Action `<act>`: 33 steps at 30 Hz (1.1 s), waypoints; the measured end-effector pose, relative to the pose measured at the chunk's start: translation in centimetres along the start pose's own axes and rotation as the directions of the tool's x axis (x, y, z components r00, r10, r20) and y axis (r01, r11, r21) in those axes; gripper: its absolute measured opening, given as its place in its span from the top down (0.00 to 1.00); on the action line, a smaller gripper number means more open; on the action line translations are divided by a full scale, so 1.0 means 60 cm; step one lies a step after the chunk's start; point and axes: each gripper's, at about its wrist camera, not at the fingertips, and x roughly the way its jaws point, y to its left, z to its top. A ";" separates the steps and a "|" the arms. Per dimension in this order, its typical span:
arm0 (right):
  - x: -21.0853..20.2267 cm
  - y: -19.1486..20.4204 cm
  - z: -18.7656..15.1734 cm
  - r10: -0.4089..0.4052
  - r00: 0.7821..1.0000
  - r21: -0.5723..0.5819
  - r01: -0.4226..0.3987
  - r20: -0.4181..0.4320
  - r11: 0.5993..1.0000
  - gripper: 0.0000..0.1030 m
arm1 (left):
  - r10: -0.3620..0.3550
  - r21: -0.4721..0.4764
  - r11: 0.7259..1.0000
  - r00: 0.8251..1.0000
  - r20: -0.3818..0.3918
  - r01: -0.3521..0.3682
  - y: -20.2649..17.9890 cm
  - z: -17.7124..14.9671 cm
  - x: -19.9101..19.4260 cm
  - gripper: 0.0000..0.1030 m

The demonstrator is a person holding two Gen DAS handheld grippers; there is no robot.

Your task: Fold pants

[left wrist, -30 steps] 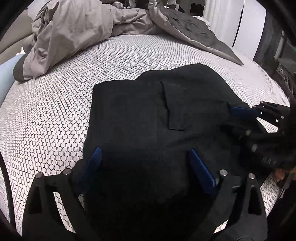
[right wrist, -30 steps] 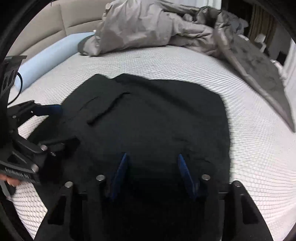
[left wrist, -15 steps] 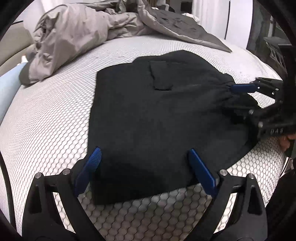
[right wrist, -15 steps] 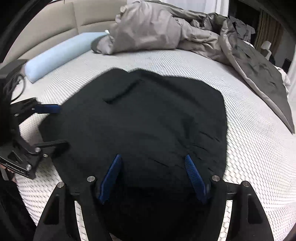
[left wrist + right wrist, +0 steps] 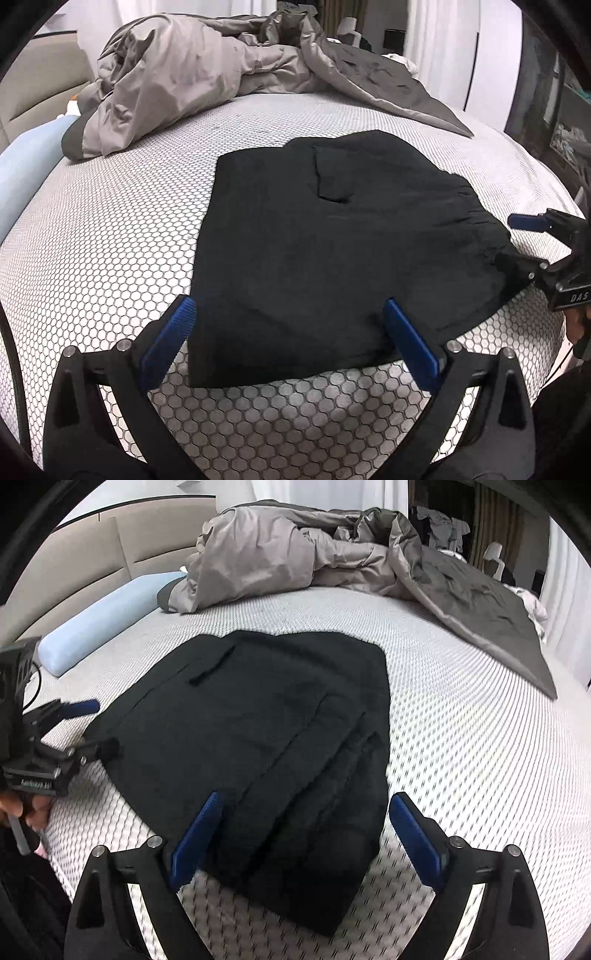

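Black pants (image 5: 332,240) lie folded in a flat packet on the white mattress (image 5: 110,240), a pocket flap on top. My left gripper (image 5: 288,310) hangs over their near edge, jaws opening wide; the cloth lies between the blue pads, untouched. In the right wrist view the pants (image 5: 266,731) show layered folds at the near right. My right gripper (image 5: 306,799) is also opening, its pads on either side of that corner and clear of it. Each gripper shows in the other's view: the right gripper (image 5: 513,240) at the pants' right edge, the left gripper (image 5: 103,725) at their left edge.
A crumpled grey duvet (image 5: 177,81) is heaped along the far side of the bed. A light blue bolster pillow (image 5: 103,620) lies by the beige headboard (image 5: 92,554). A person's hand (image 5: 22,805) holds the left gripper's handle. Dark furniture (image 5: 554,92) stands beyond the bed's right side.
Both grippers have drawn back from over the pants toward their near edge. The right jaws have spread much wider. The pants lie still on the mattress.
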 end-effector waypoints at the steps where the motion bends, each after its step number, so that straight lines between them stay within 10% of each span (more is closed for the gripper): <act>1: 0.007 -0.002 -0.006 -0.009 1.000 0.004 0.009 -0.018 1.000 0.09 | 0.012 0.010 1.000 1.000 -0.010 -0.012 -0.002 0.000 0.004 0.02; 15: -0.050 -0.032 -0.029 -0.019 0.993 0.080 0.010 0.114 0.997 0.00 | 0.090 -0.022 0.996 0.989 0.117 -0.088 -0.017 0.003 -0.043 0.01; 33: -0.134 0.023 -0.051 0.055 0.924 0.046 -0.078 0.377 0.996 0.00 | 0.072 -0.048 0.997 0.949 0.306 -0.060 -0.062 -0.001 -0.128 0.01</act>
